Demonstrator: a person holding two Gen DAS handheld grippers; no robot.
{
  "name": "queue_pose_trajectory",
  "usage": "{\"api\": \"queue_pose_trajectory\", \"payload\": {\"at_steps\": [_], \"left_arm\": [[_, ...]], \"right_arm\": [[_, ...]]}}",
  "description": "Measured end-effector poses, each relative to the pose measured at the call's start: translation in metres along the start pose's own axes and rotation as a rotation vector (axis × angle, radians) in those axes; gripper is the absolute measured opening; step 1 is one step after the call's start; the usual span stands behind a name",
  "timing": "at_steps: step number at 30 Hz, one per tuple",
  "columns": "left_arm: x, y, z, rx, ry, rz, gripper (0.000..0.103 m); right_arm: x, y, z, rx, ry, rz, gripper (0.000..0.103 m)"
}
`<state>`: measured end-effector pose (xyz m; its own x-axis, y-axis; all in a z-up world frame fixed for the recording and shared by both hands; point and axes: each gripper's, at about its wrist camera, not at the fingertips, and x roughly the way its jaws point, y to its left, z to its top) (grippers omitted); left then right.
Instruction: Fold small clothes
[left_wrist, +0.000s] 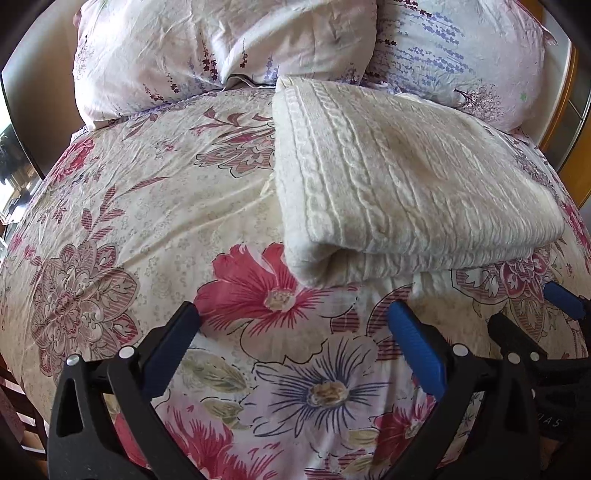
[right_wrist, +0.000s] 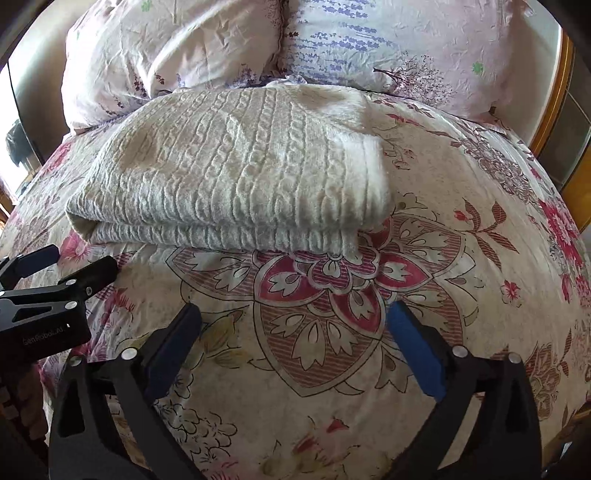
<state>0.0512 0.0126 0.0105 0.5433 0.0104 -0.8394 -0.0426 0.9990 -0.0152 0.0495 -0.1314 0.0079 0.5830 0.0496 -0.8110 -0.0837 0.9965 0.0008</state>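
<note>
Cream cable-knit sweater (left_wrist: 406, 177) lies folded on the floral duvet (left_wrist: 147, 221), just below two pillows (left_wrist: 207, 48), its folded edge facing the grippers. Left gripper (left_wrist: 295, 317) jaws wide, nothing between them, just short of the sweater's near left corner. Right gripper (right_wrist: 295, 317) jaws wide too, empty, over bare duvet near the sweater's right front corner. Neither touches the sweater. The grippers sit side by side, close.

black gripper frames, blue pads on the fingers (left_wrist: 413, 345), silver screws, "genrobot.ai" lettering.
</note>
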Motion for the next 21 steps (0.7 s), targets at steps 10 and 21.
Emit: {"api": "queue_pose_trajectory", "payload": {"at_steps": [10,21], "left_arm": [[0.0004,-0.001,-0.0008,0.018,-0.017,-0.008,0.101],[-0.0004,-0.0009,-0.0017,0.019,-0.024,-0.008,0.101]], "right_arm": [[-0.0008,-0.0016,-0.0039,0.022,-0.043,-0.015,0.102],[-0.001,-0.0013,-0.0041,0.021,-0.045,-0.016,0.102]]}}
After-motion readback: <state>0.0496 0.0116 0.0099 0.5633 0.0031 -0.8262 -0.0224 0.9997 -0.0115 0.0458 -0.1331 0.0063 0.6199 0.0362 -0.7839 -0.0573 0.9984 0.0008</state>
